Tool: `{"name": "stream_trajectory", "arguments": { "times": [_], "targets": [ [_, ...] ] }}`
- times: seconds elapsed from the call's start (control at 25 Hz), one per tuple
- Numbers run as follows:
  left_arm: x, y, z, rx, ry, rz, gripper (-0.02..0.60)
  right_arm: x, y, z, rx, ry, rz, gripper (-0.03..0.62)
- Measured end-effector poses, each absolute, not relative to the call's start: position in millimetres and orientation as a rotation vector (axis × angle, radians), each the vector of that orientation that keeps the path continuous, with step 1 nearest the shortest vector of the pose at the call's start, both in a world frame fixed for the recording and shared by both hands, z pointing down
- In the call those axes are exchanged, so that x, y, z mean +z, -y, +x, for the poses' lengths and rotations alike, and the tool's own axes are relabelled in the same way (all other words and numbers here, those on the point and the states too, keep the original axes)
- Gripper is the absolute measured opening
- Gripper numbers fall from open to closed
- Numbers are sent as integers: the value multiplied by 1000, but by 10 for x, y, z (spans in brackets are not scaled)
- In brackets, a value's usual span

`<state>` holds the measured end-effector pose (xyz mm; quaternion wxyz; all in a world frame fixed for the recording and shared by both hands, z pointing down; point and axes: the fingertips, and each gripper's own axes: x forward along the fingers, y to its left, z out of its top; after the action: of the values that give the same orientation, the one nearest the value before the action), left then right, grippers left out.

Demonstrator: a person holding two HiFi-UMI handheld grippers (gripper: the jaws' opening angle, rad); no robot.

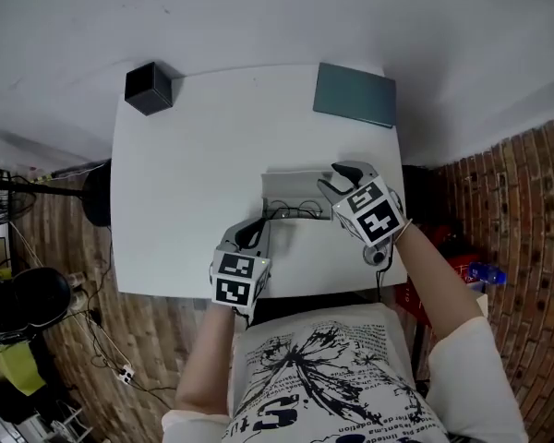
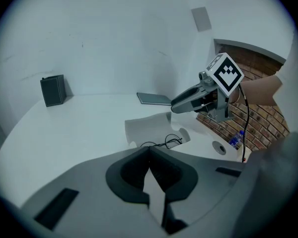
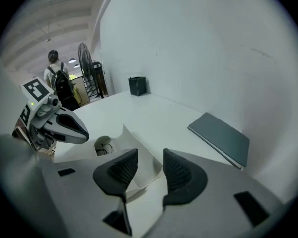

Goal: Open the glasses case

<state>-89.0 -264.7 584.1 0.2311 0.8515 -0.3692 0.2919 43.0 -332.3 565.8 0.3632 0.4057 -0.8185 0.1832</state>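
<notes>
The glasses case (image 1: 291,190) lies near the middle of the white desk (image 1: 194,155), towards its front edge. Its lid (image 3: 120,142) stands raised, and a pair of thin dark glasses (image 1: 295,213) shows inside the tray. Judged from this, the opening is done and the step in hand is letting go and drawing off.

The right gripper (image 3: 148,158) hangs over the right end of the case with its jaws a moderate way apart. An edge of the pale lid shows through the gap, but neither pad presses on it. The left gripper (image 2: 149,150) sits at the near left of the case. Its jaws are together at the tips and hold nothing; only bare desk shows beneath them.

A black box (image 1: 149,88) stands at the far left corner and a grey notebook (image 1: 355,94) lies at the far right, both well apart from the work.

The next move probably calls for lifting both grippers clear. The right one needs to come away without brushing the lid, since a light nudge could tip it shut. If the lid is not fully back, a gentle push from behind would settle it.
</notes>
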Motion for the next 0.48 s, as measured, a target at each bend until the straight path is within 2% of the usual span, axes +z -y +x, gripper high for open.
{"name": "stream_trajectory", "arguments": {
  "times": [0.36, 0.48],
  "targets": [
    [4888, 2684, -928, 713, 954, 2582, 12, 4754, 3011, 393, 441, 2218, 1389, 23],
    [4520, 2666, -955, 664, 947, 2675, 12, 4444, 2868, 376, 406, 2255, 1484, 15]
  ]
}}
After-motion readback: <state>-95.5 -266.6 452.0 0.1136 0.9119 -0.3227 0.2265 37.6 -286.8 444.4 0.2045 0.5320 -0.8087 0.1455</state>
